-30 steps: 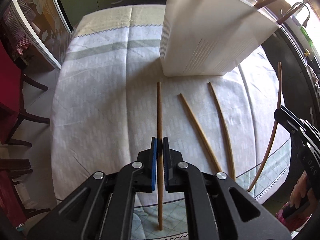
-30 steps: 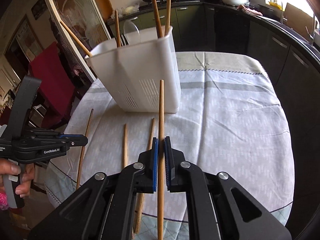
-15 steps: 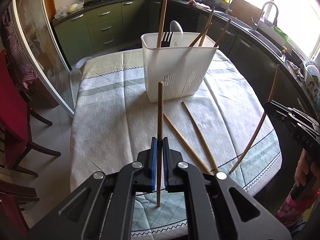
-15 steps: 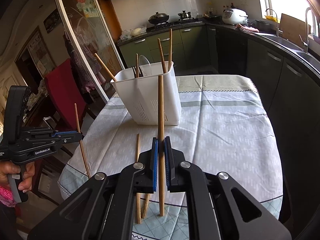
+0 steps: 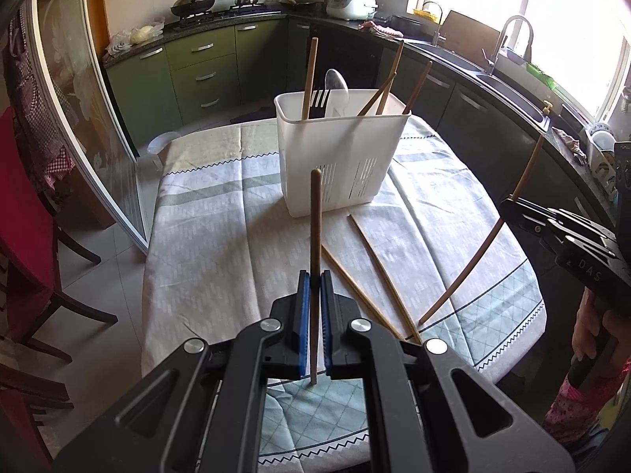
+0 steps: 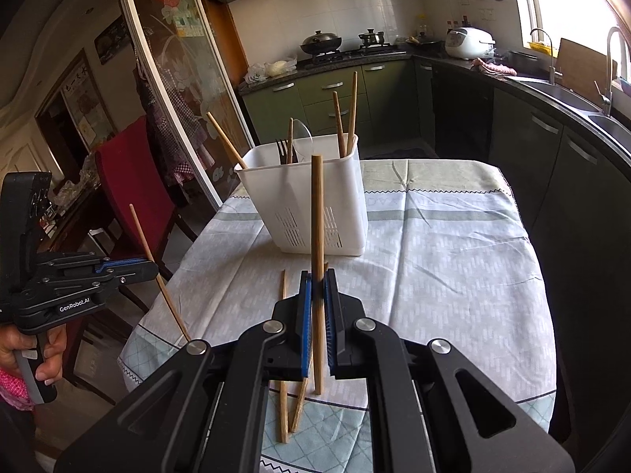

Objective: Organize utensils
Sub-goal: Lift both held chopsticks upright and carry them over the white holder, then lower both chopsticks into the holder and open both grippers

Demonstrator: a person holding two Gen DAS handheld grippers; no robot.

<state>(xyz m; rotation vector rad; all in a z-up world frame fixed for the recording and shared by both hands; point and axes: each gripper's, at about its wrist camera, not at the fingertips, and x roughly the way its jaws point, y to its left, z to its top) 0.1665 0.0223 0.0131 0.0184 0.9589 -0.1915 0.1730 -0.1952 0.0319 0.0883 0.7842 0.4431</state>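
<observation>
Aloft — two grippers (image 5: 314,276), one chopstick (image 5: 315,228) each

right tool (image 6: 317,291) gripping chopstick (image 6: 317,228), white caddy (image 6: 311,205) beyond

Worktop (image 5: 205,244): a rounded table under a pale cloth with grey-green bands, a zigzag trim and a diamond-checked border at the near edge.
White holder (image 5: 339,165): stands upright on the cloth toward the far end, slotted near its base, with utensils standing in it.
Loose chopsticks (image 5: 366,276): two lie flat on the cloth in front of the holder, their near ends close together, their far ends apart.
</observation>
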